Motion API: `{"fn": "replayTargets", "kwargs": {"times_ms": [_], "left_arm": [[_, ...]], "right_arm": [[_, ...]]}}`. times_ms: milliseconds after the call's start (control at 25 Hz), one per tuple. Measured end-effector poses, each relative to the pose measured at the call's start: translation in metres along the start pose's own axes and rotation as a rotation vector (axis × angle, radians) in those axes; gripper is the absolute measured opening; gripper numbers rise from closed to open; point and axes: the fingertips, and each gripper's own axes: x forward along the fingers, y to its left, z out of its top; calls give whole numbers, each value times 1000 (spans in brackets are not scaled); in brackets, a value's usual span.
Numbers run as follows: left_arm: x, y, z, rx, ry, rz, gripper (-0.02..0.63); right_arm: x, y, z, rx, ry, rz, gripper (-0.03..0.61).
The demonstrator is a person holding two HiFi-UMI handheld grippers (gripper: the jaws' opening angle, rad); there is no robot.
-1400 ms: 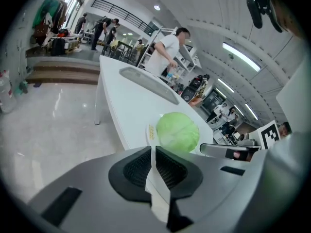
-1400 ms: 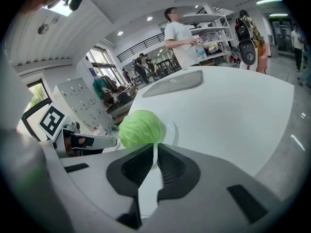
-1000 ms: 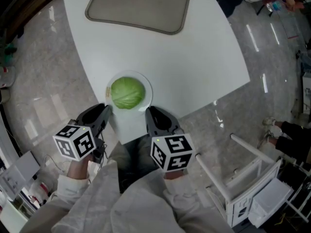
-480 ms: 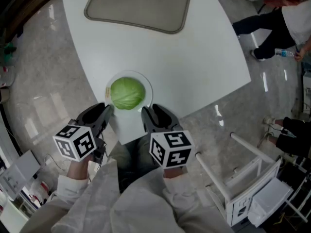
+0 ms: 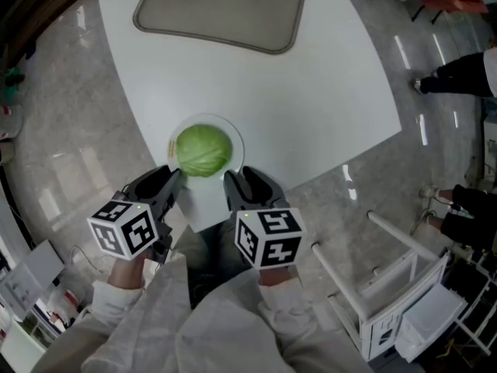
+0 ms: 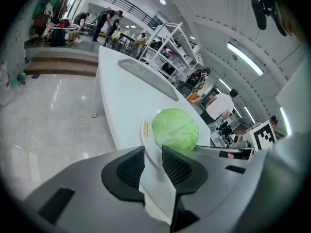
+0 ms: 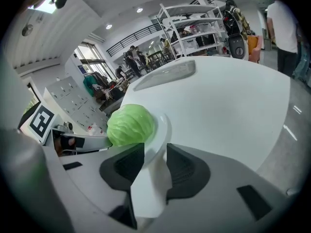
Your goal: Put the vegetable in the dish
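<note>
Your cabbage (image 5: 203, 150) sits in the dish (image 5: 236, 140) at the counter's (image 5: 311, 99) near edge. Left claw (image 5: 172, 179) is spread. Right claw (image 5: 234, 183) has just been opening, with the dish rim in its gap, unpinched.

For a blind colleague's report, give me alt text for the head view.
A green cabbage sits in a white dish on a white table. The left gripper and right gripper point at it, both open; the right one's jaws have just been opening, nothing between them.

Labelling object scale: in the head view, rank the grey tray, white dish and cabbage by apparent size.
1. grey tray
2. white dish
3. cabbage, only slightly smaller than the dish it sits in
</note>
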Motion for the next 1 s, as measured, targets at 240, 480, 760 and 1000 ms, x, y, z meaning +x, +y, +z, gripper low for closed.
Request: {"fn": "replayTargets", "kwargs": {"times_ms": [240,480,760,1000], "left_arm": [[-1,0,0,-22,-5,-4,95],[3,-3,3,-30,-5,-4,95],[4,1,4,-67,-32,12,94],[3,4,6,-120,-65,23,68]], "right_arm": [[0,1,0,9,2,-10,130],[1,3,1,45,2,-16,129],[1,-3,1,74,-8,-42,122],[1,-4,2,102,-15,-38,100]]}}
